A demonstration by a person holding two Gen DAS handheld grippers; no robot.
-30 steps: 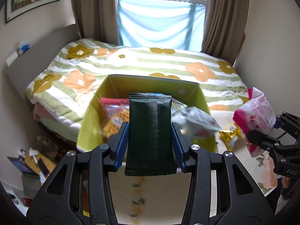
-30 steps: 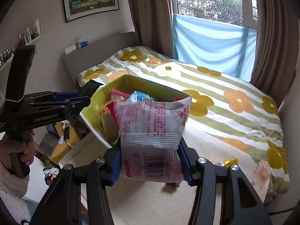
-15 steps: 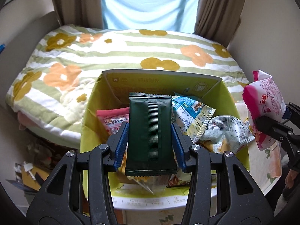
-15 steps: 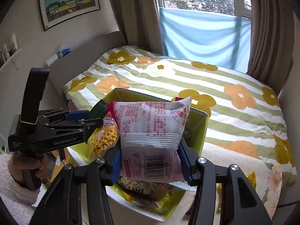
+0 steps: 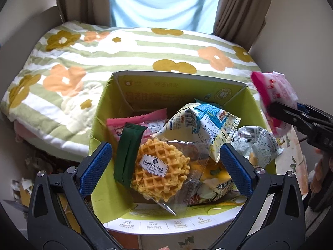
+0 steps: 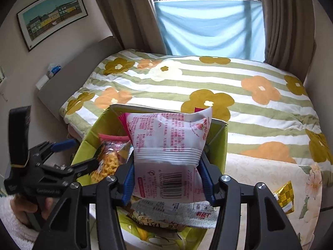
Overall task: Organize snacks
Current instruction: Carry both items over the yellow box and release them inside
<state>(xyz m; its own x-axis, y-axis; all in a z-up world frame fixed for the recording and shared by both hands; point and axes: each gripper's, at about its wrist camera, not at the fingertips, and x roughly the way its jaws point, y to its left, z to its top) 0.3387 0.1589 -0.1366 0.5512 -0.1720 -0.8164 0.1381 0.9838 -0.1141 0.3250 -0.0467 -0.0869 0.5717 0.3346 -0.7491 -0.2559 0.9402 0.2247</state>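
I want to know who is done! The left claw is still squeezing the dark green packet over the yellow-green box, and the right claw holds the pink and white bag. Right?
Not quite. In the left wrist view the left claw is open, and the dark green packet lies in the yellow-green box. The right claw does hold the pink and white bag.

Bed: green-and-white striped quilt with orange and mustard flowers
Window: pale blue cloth, brown curtains
Wall: framed painting of coloured houses
Headboard: grey panel

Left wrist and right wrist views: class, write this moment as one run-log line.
left gripper: open above green box | dark green packet: in box, beside waffle pack | right gripper: shut on pink-white snack bag over box
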